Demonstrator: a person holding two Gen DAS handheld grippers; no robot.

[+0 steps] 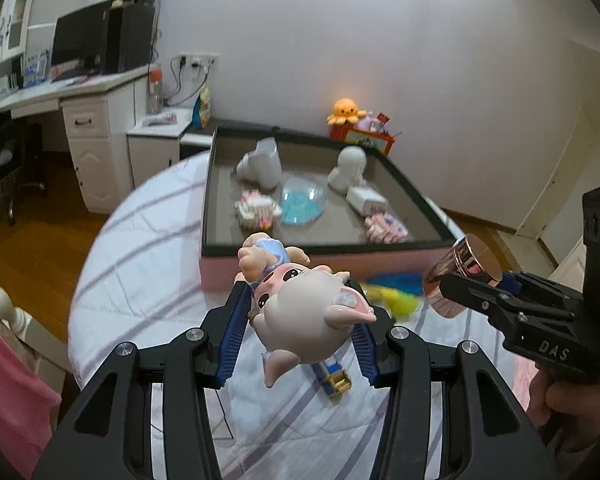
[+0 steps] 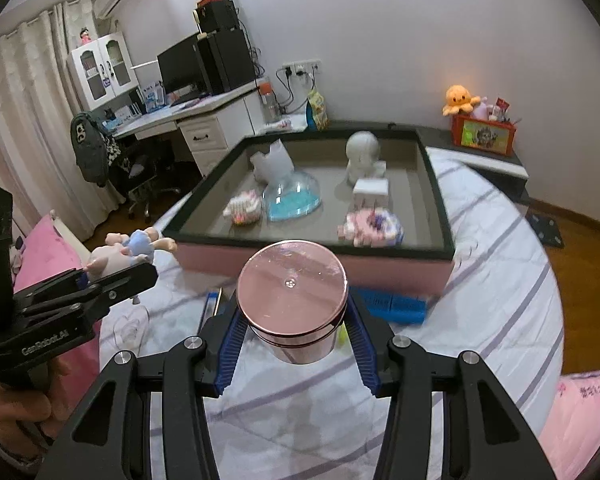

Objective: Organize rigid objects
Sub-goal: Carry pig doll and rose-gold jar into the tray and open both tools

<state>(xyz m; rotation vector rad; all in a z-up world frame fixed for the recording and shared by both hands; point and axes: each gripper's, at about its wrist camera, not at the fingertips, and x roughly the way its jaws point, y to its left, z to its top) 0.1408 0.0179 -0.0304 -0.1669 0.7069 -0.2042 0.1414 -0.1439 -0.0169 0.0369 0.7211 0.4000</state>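
1. Grippers both loaded: left hand-held gripper (image 1: 300, 312) clamped on pig figurine (image 1: 304, 304), right hand-held gripper (image 2: 292, 316) clamped on pink jar (image 2: 292, 292), both held above the bed (image 2: 480, 280).
2. Ahead of both: tray (image 2: 440, 216), likely drop spot, already holding toys.
3. Tray's near wall needs clearing; blue block (image 2: 396, 304) lies beneath the right one.

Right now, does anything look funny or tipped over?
Yes. The pig doll hangs upside down in the left gripper, feet pointing toward the box. Inside, the white vase-like thing lies tipped on its side.
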